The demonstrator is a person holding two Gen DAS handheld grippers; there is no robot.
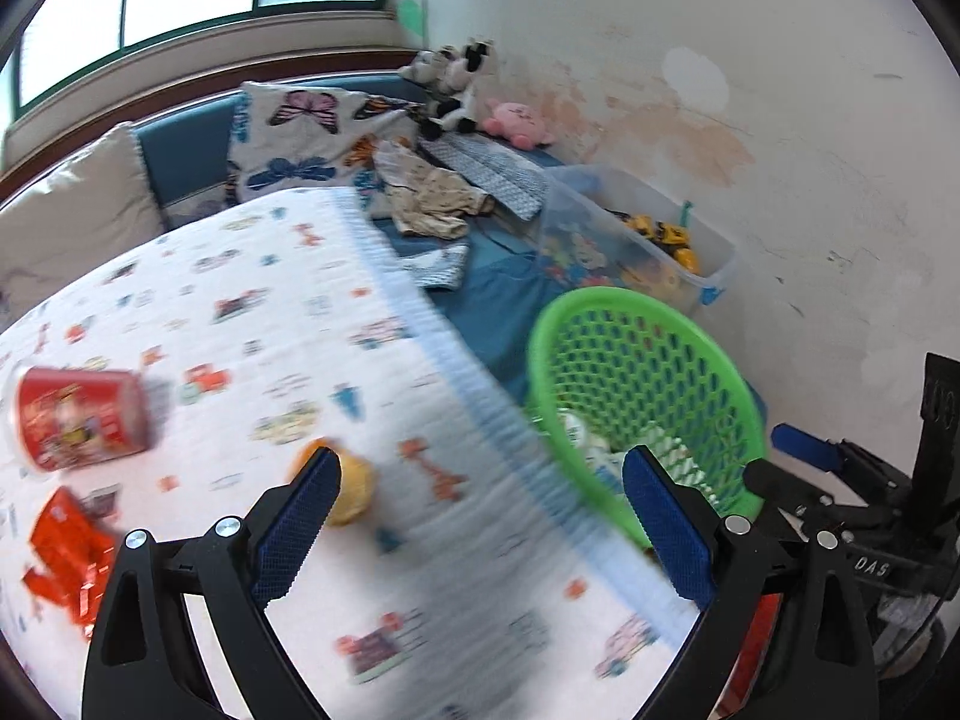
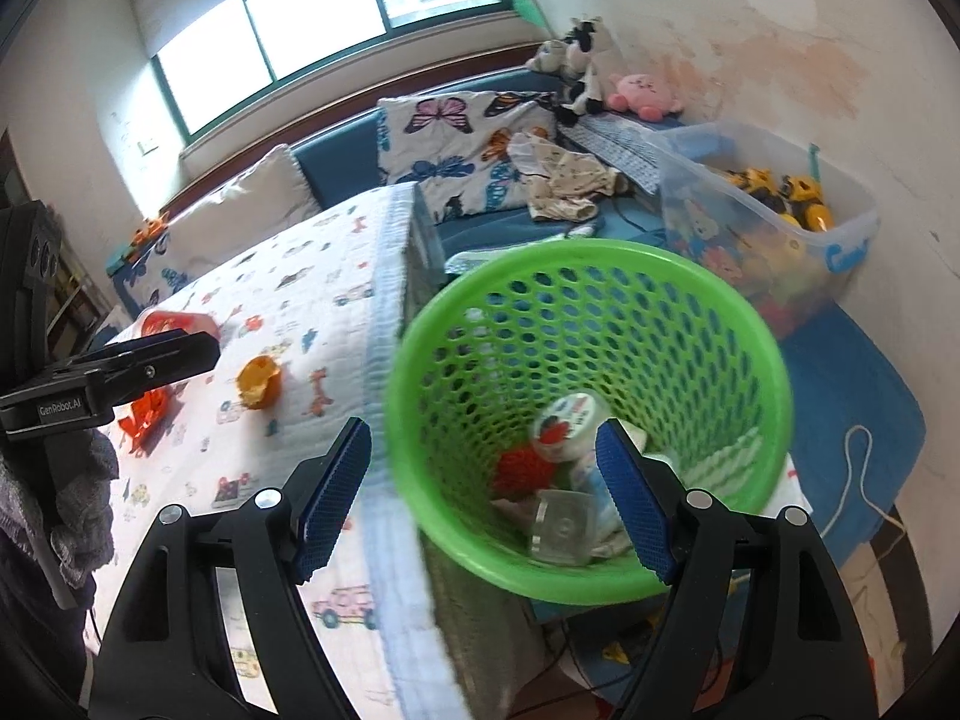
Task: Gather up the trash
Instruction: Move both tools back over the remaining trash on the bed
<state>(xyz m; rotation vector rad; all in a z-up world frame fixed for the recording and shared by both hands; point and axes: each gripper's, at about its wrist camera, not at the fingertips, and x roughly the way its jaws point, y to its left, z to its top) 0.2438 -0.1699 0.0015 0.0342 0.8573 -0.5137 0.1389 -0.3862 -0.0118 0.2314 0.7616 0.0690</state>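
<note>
Quilted table (image 1: 252, 324) beside green basket (image 2: 708, 312) already holding several scraps; cup (image 1: 81, 417), wrapper (image 1: 66, 552), orange peel (image 2: 259, 382) left; left gripper (image 1: 474, 531) and right gripper (image 2: 483, 492) both spread, empty.

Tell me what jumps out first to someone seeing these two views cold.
The bright green mesh basket dominates, standing beside the edge of the patterned quilt with trash already in its bottom. On the quilt lie a red cup on its side, an orange peel and a crumpled red wrapper. The left gripper and right gripper are both open and empty.
</note>
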